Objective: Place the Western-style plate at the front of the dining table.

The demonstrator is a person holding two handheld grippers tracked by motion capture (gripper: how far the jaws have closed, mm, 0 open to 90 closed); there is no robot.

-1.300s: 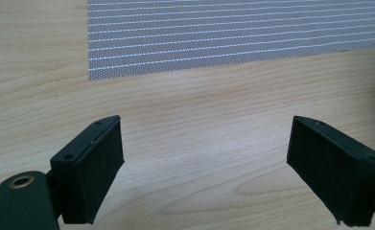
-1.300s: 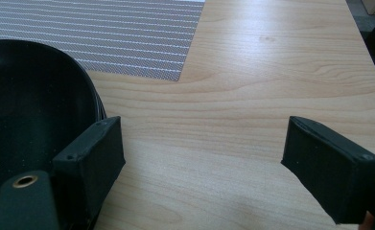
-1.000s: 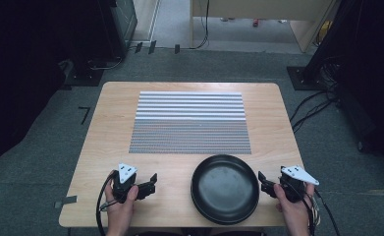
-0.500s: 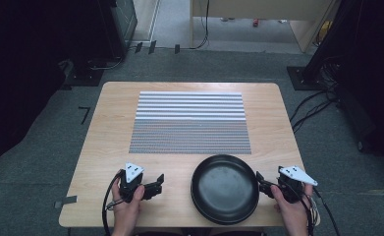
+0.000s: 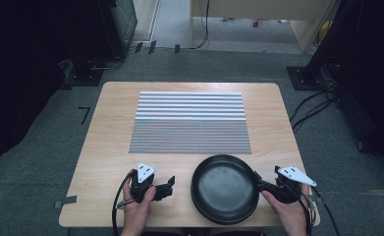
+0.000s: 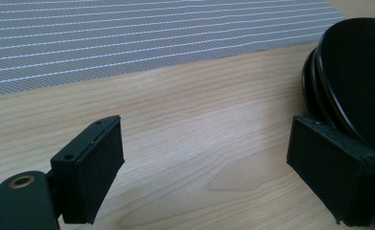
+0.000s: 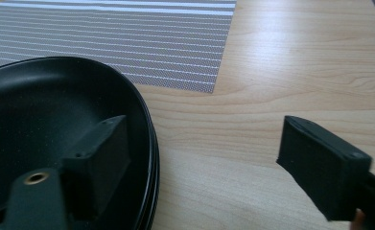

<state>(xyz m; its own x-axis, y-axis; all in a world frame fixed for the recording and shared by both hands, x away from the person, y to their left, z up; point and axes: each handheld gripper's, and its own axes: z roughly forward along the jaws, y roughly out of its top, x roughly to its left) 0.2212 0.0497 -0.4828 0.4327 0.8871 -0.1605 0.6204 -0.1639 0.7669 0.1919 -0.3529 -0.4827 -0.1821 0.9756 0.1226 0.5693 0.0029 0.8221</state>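
A round black dish (image 5: 224,189) sits on the wooden table (image 5: 116,128) near its front edge; its rim looks layered, like stacked plates (image 6: 355,72). My left gripper (image 5: 168,186) lies just left of the dish, open, with bare wood between its jaws (image 6: 204,143). Its right jaw is close to the dish's rim. My right gripper (image 5: 255,178) is at the dish's right edge, open (image 7: 204,148). One of its jaws hangs over the inside of the dish (image 7: 46,124), the other over the table, with the rim between them.
A grey and white striped placemat (image 5: 189,123) covers the middle of the table, just beyond the dish. Cables trail from both grippers off the front edge. Dark stands and cables stand on the floor around the table.
My left gripper has slid right toward the dish. My right gripper has moved left, bringing its jaws over the dish's rim. The dish looks unmoved.
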